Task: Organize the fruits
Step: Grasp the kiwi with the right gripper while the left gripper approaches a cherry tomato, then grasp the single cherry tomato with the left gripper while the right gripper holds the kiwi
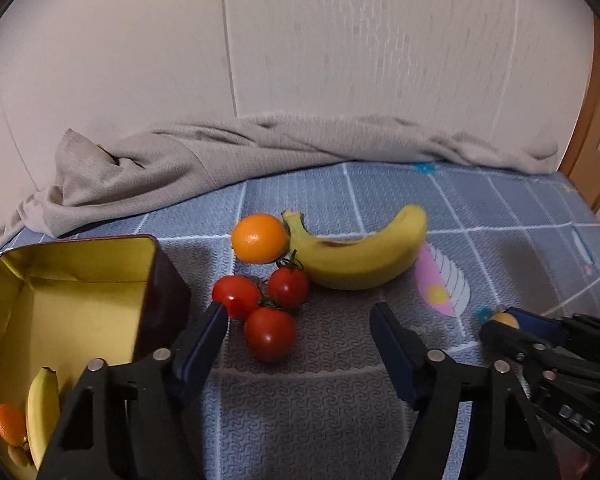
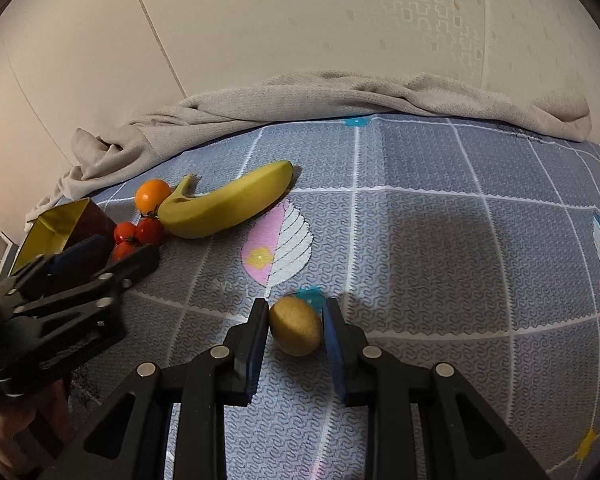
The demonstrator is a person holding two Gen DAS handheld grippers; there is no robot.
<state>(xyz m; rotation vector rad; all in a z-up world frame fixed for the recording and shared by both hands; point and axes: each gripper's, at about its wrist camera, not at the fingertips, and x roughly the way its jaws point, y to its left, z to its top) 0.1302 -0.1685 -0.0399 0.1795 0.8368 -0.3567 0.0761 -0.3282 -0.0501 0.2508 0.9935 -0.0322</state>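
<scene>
Mat (image 2: 420, 240): blue-grey, patterned, under all the fruit
Blanket (image 1: 220, 152): beige, bunched along the wall behind the mat
Tin box (image 1: 80, 280): open, gold inside, left of the tomatoes; holds a banana and an orange
Left tongs (image 1: 300, 328): spread wide, empty, just before the tomatoes
Right tongs (image 2: 296, 328): closed around the kiwi
Banana (image 1: 360, 256): on mat, touching the orange (image 1: 259, 238)
Tomatoes (image 1: 268, 304): three, clustered
Kiwi (image 2: 296, 330): on mat, between the fingers
</scene>
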